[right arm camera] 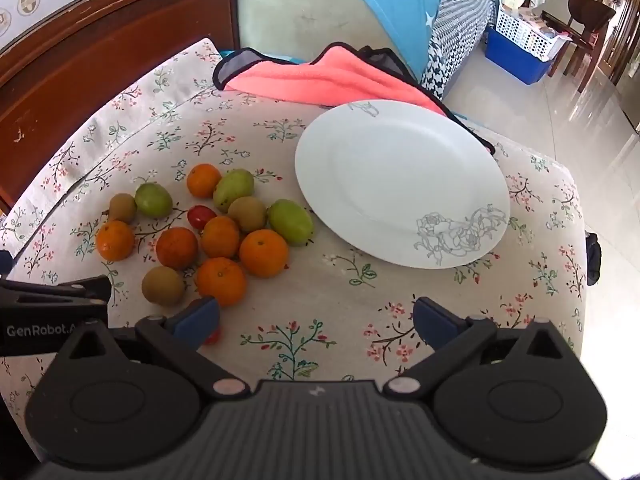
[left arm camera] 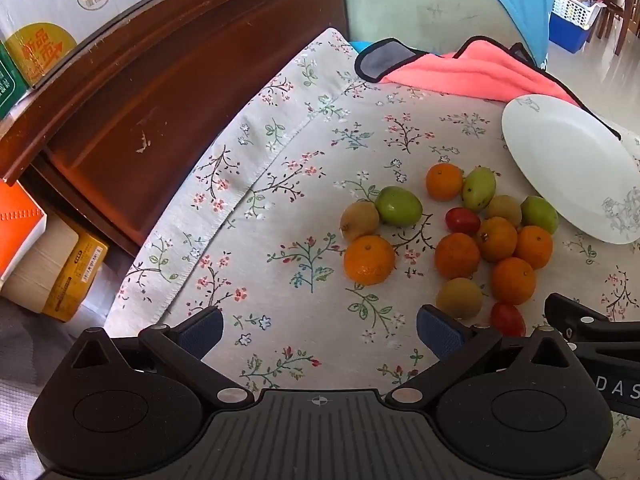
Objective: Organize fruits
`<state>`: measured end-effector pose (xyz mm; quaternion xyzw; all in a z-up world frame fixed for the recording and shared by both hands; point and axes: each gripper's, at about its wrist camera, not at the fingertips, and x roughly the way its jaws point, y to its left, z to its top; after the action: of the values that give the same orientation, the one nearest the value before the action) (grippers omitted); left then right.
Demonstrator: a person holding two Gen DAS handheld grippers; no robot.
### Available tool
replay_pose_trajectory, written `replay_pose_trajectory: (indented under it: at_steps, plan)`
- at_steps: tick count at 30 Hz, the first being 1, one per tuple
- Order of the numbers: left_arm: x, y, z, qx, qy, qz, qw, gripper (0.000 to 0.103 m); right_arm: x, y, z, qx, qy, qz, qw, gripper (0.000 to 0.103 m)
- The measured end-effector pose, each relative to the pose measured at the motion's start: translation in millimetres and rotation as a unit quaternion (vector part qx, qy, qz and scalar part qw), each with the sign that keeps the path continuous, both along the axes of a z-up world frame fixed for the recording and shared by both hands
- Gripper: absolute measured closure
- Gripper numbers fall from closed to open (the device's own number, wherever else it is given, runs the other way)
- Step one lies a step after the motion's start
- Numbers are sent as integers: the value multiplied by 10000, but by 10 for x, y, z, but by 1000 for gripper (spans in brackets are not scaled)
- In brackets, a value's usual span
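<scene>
Orange, green, brown and red: the fruit lies loose on the flowered cloth, none of it on the plate yet. In my left view, my left gripper hangs above bare cloth with its jaws spread wide and nothing between them. The pile sits ahead and to the right, just beside the plate's near rim. One orange lies apart from the main cluster, touching a kiwi and a green fruit. A tomato lies close to my right-hand finger. I judge the oranges firm and light, easy to pinch across the middle. The tomatoes look smooth and soft, so I would close gently on them; they could slip or bruise.

In my right view, my right gripper is likewise released and empty, over cloth between pile and plate. The plate lies flat and bare, its far edge resting on a pink towel. The nearest orange is just off my left-hand finger, with a kiwi beside it. A tomato peeks out behind that same finger. Everything is round and will likely roll if nudged, so I would come straight down and grip at the widest part. The kiwis look rough-skinned, so they should hold well.
</scene>
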<state>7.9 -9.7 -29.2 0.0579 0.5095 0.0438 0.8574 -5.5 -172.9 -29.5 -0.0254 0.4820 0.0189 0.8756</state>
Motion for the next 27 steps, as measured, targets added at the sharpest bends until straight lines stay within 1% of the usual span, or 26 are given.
replay_pose_trajectory:
  at_steps: [5, 6, 13, 16, 18, 22, 25, 27]
  plan:
    - [-3, -16, -2, 51, -8, -15, 10000, 1, 26, -3, 10, -60, -24, 26, 10000, 1]
    - [-4, -20, -2, 58, -9, -12, 10000, 1, 17, -41, -37, 9, -46, 39, 10000, 2]
    - [-8, -32, 15, 86, -51, -33, 9999, 1, -27, 45, -11, -49, -41, 34, 10000, 3]
    - [-11, -33, 29, 70, -95, -59, 9999, 1, -22, -1, -6, 9, -38, 42, 10000, 3]
    - [-21, -28, 45, 23, -143, -105, 9998, 1, -22, -20, 2, 80, -24, 33, 10000, 3]
    - [-24, 67, 104, -259, -177, -212, 9993, 0, -33, -82, 24, 226, -40, 81, 9997, 5]
    - [-16, 158, 180, -254, -227, -406, 9986, 0, -63, -175, 59, 339, -127, 134, 9993, 5]
    - [-15, 227, 223, -203, -260, -567, 9978, 0, -80, -245, 72, 638, -173, 172, 9977, 6]
